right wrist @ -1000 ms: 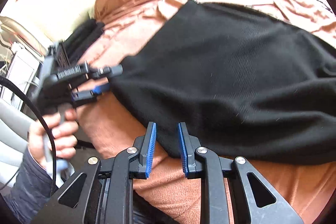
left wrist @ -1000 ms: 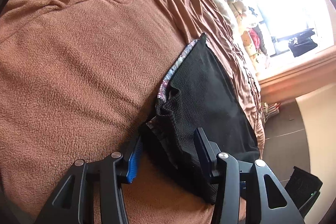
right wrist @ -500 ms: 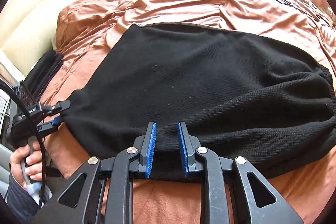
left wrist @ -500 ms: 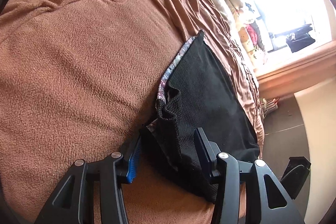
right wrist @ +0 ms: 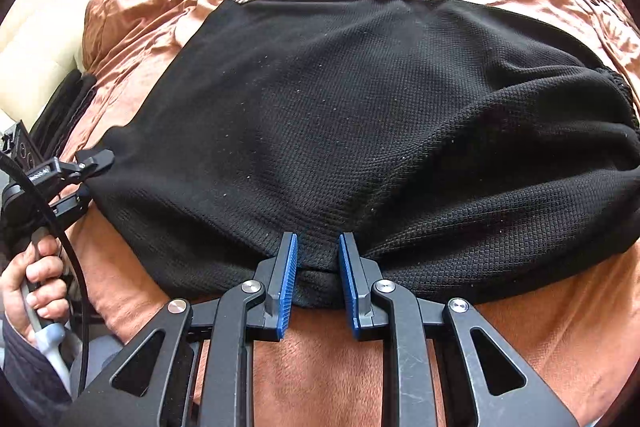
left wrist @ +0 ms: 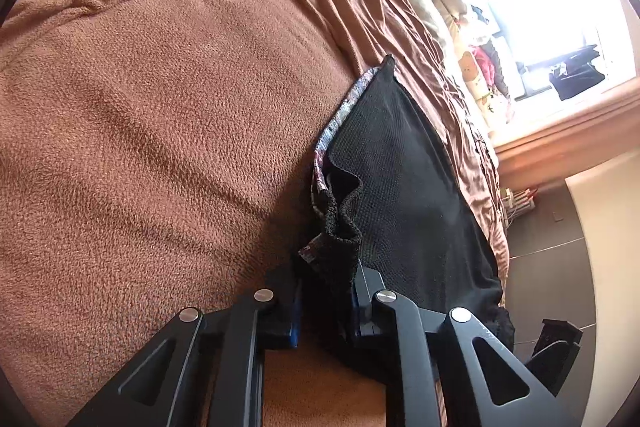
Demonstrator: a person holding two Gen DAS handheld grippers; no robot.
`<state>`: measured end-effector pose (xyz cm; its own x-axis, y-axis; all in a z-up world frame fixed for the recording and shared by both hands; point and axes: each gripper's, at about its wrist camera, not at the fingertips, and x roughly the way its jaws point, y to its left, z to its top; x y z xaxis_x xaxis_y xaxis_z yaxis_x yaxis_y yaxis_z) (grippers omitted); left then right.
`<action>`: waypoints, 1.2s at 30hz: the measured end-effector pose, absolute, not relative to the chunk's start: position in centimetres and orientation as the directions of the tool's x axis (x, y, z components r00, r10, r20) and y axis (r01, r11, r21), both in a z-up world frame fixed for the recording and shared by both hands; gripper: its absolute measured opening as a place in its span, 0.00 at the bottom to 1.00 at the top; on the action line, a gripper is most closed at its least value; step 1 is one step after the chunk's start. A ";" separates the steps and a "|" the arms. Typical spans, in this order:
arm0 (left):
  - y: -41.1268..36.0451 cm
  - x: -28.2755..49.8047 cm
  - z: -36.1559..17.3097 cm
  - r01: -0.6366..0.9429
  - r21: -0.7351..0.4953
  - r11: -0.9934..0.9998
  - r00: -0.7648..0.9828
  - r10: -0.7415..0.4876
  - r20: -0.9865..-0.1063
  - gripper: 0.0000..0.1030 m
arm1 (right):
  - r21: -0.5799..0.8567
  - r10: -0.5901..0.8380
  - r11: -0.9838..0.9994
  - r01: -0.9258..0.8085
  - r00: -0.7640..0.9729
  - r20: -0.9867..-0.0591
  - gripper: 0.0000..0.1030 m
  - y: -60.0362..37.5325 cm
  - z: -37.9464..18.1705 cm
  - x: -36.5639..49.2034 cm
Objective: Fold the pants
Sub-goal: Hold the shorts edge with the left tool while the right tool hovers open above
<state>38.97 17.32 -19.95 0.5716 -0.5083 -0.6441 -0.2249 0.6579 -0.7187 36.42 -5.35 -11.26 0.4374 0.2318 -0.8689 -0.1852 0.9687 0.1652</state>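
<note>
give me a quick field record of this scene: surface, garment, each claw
surface: brown blanket on a bed
garment: black pants lying flat on the blanket, patterned lining showing at one edge
left claw: closing on a bunched corner of the pants, cloth between its pads
right claw: at the near edge of the pants, narrow gap, cloth between its pads
hand: holds the left claw's handle

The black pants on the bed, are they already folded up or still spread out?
Mostly spread: the black pants lie broad and flat across the brown blanket. How many layers lie under that top surface, I cannot tell.
</note>
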 end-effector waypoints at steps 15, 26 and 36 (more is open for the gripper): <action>17.4 37.5 -19.3 -0.258 -0.746 0.614 0.656 -0.456 -0.602 0.14 | 0.241 0.267 0.964 -0.116 0.445 -0.855 0.18 -7.5 -9.8 42.8; 17.2 37.1 -20.4 -0.311 -0.752 0.581 0.677 -0.419 -0.605 0.14 | 0.125 0.140 0.990 -0.064 0.405 -0.903 0.11 -6.4 -12.9 49.2; 17.2 37.1 -20.4 -0.336 -0.749 0.571 0.691 -0.391 -0.608 0.13 | 0.074 0.084 0.996 -0.041 0.455 -0.887 0.10 -5.5 -13.6 53.5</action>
